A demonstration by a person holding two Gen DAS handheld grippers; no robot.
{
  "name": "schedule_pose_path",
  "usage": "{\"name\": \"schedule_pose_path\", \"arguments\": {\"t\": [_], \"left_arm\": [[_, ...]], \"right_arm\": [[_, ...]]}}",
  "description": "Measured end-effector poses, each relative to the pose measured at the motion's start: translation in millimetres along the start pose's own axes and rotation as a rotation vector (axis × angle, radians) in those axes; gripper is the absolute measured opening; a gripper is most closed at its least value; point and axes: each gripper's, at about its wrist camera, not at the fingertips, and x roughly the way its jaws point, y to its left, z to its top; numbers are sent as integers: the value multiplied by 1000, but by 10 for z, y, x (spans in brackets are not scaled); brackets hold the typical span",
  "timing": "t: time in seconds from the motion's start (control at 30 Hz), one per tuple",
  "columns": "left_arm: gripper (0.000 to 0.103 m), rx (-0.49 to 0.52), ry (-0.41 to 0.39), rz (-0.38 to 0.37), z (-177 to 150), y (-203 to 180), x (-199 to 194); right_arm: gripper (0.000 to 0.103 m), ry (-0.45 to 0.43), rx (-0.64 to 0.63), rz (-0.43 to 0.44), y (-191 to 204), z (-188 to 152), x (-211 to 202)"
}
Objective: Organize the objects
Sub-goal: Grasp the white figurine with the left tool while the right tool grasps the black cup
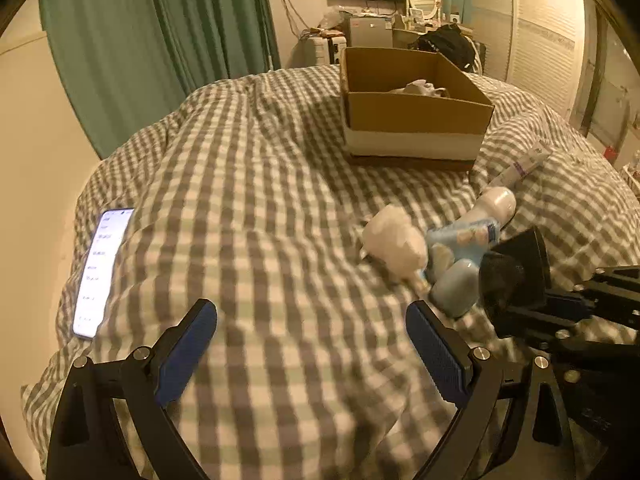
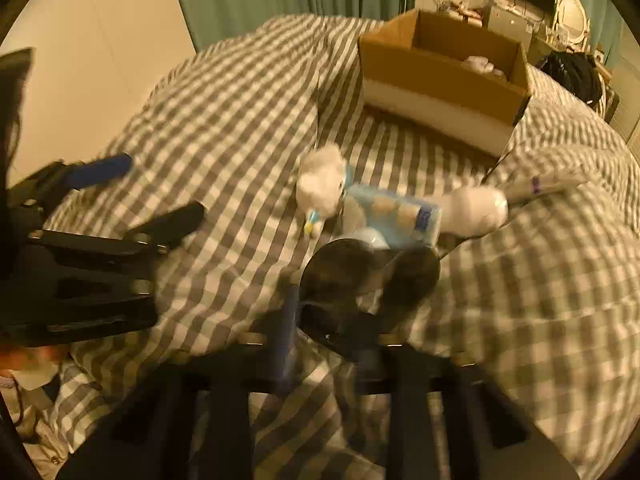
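A cardboard box stands on the checked bed at the far middle, with a white item inside; it also shows in the right wrist view. A pile lies near it: a white wad, a blue packet, a white bottle and a tube. My left gripper is open and empty above the bedcover. My right gripper is shut on a dark round object, also seen in the left wrist view, just in front of the pile.
A lit phone lies at the bed's left edge. Green curtains hang behind the bed. A desk with a mirror and a black bag stands beyond the box. The left gripper shows at the left of the right wrist view.
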Motion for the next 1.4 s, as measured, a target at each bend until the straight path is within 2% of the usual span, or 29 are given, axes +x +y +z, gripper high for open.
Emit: {"name": "schedule_pose_path", "arguments": {"t": [0.27, 0.43, 0.47, 0.53, 0.57, 0.67, 0.73, 0.77, 0.8, 0.83, 0.93, 1.1, 1.4], "left_arm": [[98, 8, 41, -69, 219, -228, 333], [98, 28, 77, -87, 273, -323, 536], [98, 29, 79, -94, 285, -335, 561], [98, 30, 84, -116, 323, -373, 639], [98, 29, 91, -124, 344, -394, 695], [98, 28, 113, -133, 386, -469, 880], [90, 30, 121, -154, 393, -505, 964], [73, 24, 128, -175, 388, -507, 988], [61, 15, 139, -199, 382, -501, 1006], [61, 8, 149, -209, 369, -488, 1017], [61, -2, 142, -219, 324, -467, 977], [61, -3, 123, -205, 238, -443, 758], [61, -76, 87, -195, 136, -145, 360]], "right_arm": [[12, -84, -8, -68, -189, 162, -233], [13, -54, 3, -43, -322, 155, -133], [15, -45, 6, -43, -324, 148, -93], [44, -31, 24, -33, -365, 119, -37], [48, -27, 36, -26, -393, 104, -15], [49, -13, 64, -25, -475, 62, 14], [49, 5, 69, -26, -503, 51, 57], [49, 11, 65, -25, -496, 42, 75], [50, 19, 56, -22, -477, 37, 95], [51, 25, 50, -20, -467, 35, 117], [54, 62, 22, -21, -404, 23, 215], [55, 115, 1, -19, -342, -2, 386], [53, 54, -14, -69, -289, -24, 217]]}}
